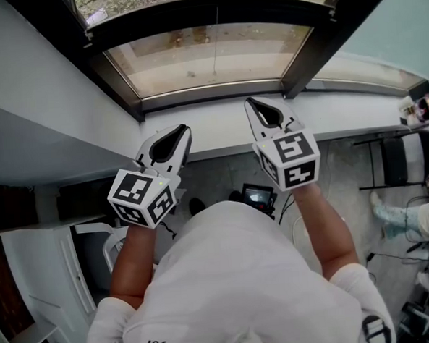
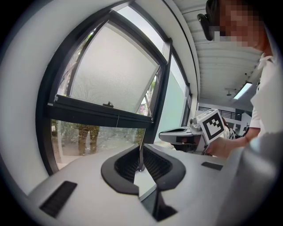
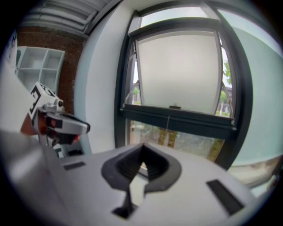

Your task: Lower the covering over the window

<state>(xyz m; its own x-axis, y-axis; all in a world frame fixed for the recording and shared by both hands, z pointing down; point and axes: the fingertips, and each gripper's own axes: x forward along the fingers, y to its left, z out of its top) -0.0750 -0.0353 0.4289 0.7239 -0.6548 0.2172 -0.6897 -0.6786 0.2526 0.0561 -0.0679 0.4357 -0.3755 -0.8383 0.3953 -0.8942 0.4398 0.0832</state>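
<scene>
Currently holding left gripper (image 2: 140,167) and right gripper (image 3: 142,164) clenched, empty, below the blind (image 3: 177,70). Probably held there to reach its cord (image 3: 168,120).

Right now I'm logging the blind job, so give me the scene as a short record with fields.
blind: partway down, covers the upper window
lower glass: bare
cord: hangs from the blind's bottom bar, nothing touching it
left gripper: jaws shut, nothing visibly held
right gripper: jaws shut, nothing held
task: not finished
</scene>
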